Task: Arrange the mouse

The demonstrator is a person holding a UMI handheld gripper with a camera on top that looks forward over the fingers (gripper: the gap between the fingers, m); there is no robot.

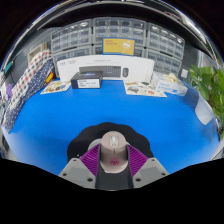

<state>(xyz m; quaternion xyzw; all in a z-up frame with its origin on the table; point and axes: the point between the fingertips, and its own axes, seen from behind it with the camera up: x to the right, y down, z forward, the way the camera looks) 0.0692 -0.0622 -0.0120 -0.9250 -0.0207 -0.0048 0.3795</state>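
Gripper (pixel 112 166) nearest of all, fingers (pixel 88 172) spread to either side of mouse (pixel 113 147), purple pads (pixel 95 157) lining the inner faces. Mouse grey-white, seated between the fingers over a dark base; true pinch or mere bracketing could not be told, pads close to its flanks. Blue table (pixel 60 125) spread out beyond mouse, bare for a long stretch ahead. Farther from mouse, toward table's back edge: small white box with dark top (pixel 88 82), slightly left of mouse's line. Flat papers or booklets (pixel 150 90) back and to the right of mouse, another flat sheet (pixel 55 87) back and to the left. White panel (pixel 105 69) upright behind the box. Shelving of grey drawer bins (pixel 90 35) farthest from mouse, yellow sign (pixel 118 46) set among them. Green plant (pixel 212 85) far right of mouse, at table's edge.
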